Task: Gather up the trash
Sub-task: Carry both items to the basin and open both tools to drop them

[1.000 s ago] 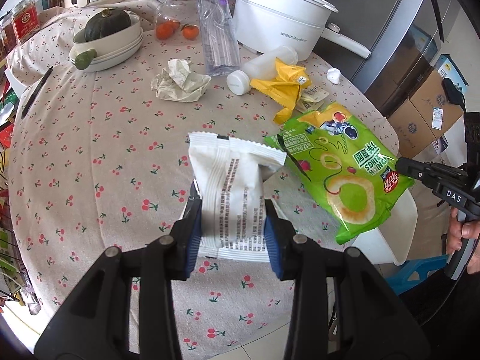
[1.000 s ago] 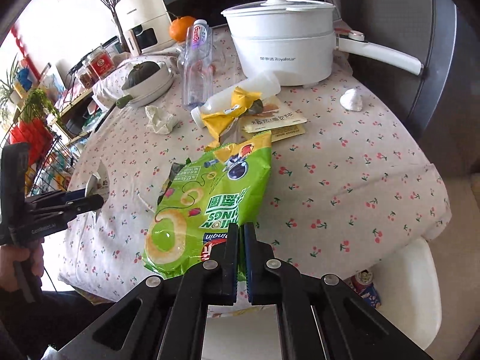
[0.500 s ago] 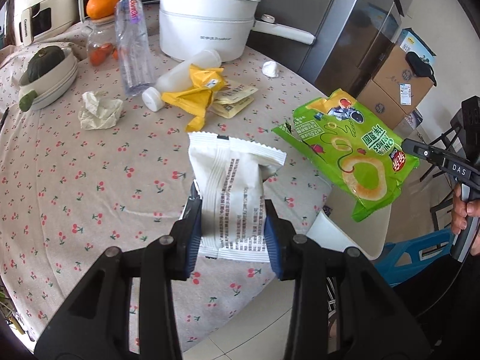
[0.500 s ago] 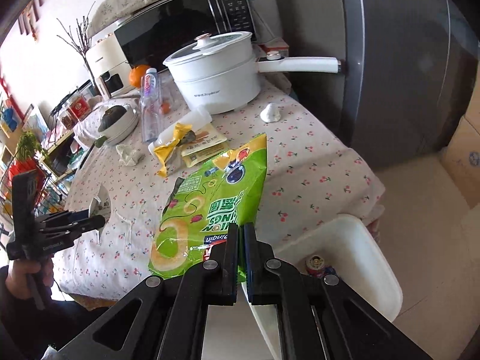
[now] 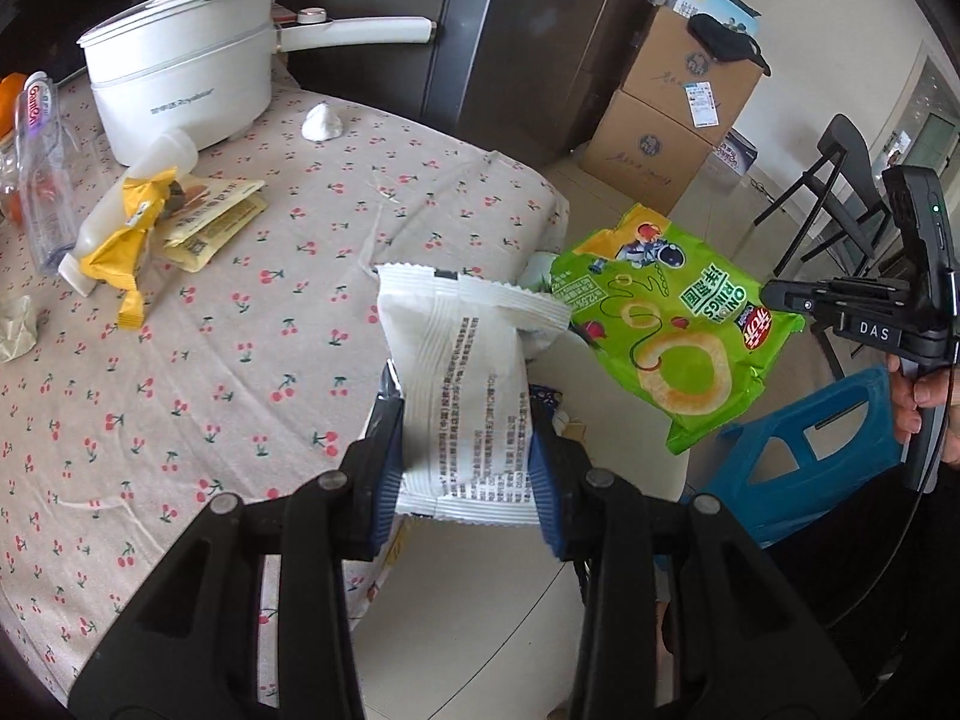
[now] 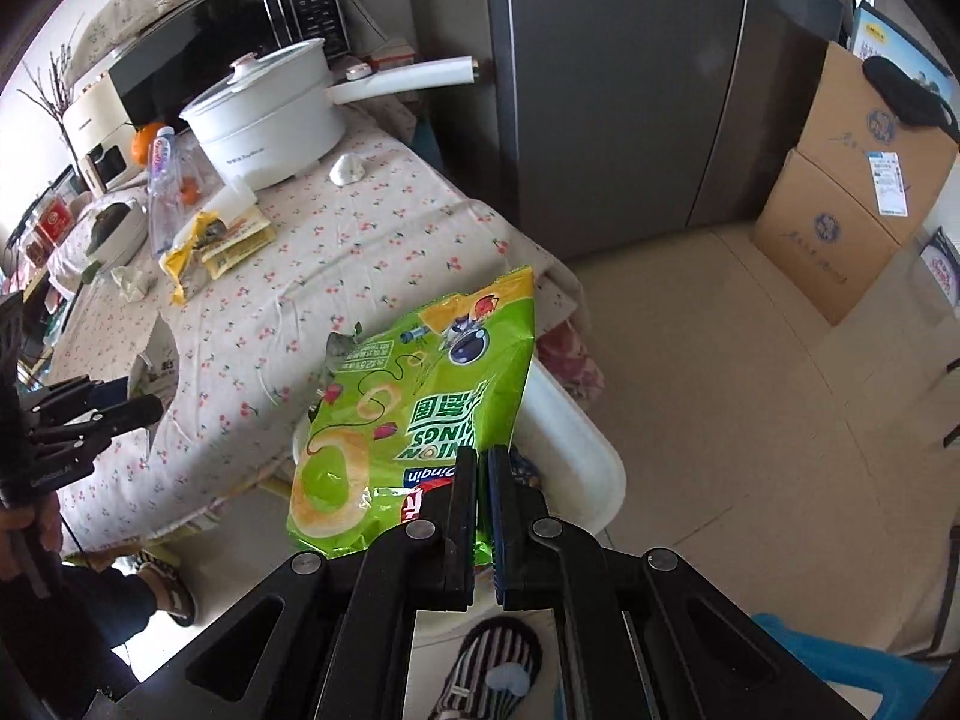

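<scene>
Off-table: white wrapper between left fingers

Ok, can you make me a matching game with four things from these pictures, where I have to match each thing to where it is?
Things:
1. white packet
2. green bag
3. white pot
4. yellow wrapper

Places:
A. standing at the back of the table
B. pinched in the right tongs
C. lying on the cloth by the squeeze bottle
D. pinched in the left tongs

Pairs: 1-D, 2-B, 3-A, 4-C
</scene>
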Available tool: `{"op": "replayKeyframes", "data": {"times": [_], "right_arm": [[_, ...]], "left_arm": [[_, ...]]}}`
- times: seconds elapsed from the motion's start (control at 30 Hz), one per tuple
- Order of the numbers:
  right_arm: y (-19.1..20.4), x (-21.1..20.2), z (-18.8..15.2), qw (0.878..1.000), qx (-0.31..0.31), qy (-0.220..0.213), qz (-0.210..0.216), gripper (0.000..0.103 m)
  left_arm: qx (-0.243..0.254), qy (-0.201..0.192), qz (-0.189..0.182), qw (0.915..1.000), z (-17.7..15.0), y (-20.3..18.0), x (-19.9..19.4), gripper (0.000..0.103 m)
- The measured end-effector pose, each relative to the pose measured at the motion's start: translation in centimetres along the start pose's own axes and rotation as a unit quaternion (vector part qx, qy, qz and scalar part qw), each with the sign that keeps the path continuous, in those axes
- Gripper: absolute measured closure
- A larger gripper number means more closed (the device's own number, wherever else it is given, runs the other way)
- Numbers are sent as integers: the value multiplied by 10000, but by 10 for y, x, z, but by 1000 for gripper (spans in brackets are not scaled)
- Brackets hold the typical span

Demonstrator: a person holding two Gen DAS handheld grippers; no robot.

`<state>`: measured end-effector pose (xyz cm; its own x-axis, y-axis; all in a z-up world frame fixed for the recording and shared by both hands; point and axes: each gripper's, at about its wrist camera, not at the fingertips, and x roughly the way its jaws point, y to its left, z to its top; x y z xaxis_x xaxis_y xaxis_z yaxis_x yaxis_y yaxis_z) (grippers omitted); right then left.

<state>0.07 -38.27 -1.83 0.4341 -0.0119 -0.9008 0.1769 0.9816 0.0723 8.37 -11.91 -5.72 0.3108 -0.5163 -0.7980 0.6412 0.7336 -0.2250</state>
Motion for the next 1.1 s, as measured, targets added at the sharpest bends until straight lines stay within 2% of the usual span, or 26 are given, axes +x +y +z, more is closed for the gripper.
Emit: {"op": "replayKeyframes", "data": {"times": [0.2, 0.37, 0.47, 0.53, 0.6, 0.67, 1.03, 1.1], "right_arm": [[-2, 37, -6, 9982, -214, 518, -211, 98], [5, 62, -7, 9966, -239, 787, -83, 98], [5, 73, -5, 9961, -126, 872, 52, 92], [2, 76, -4, 9956, -14, 931, 109, 80], [-1, 72, -1, 9965, 4, 830, 115, 61], [-3, 66, 1, 9975, 14, 698, 112, 57], [-27, 53, 13, 9979, 440, 464, 97, 48], [-31, 53, 15, 9978, 477, 461, 67, 48]], "left_arm": [[231, 99, -112, 9996, 0, -23, 16, 63], [340, 205, -131, 9991, 0, -32, 26, 63], [354, 250, -136, 9990, 0, -33, 31, 63], [354, 276, -152, 9989, 0, -34, 36, 63], [380, 313, -169, 9986, 1, -37, 43, 63], [423, 364, -209, 9982, 1, -41, 49, 63], [742, 541, -490, 9946, 5, -69, 92, 62], [744, 517, -485, 9947, 7, -69, 96, 56]]}}
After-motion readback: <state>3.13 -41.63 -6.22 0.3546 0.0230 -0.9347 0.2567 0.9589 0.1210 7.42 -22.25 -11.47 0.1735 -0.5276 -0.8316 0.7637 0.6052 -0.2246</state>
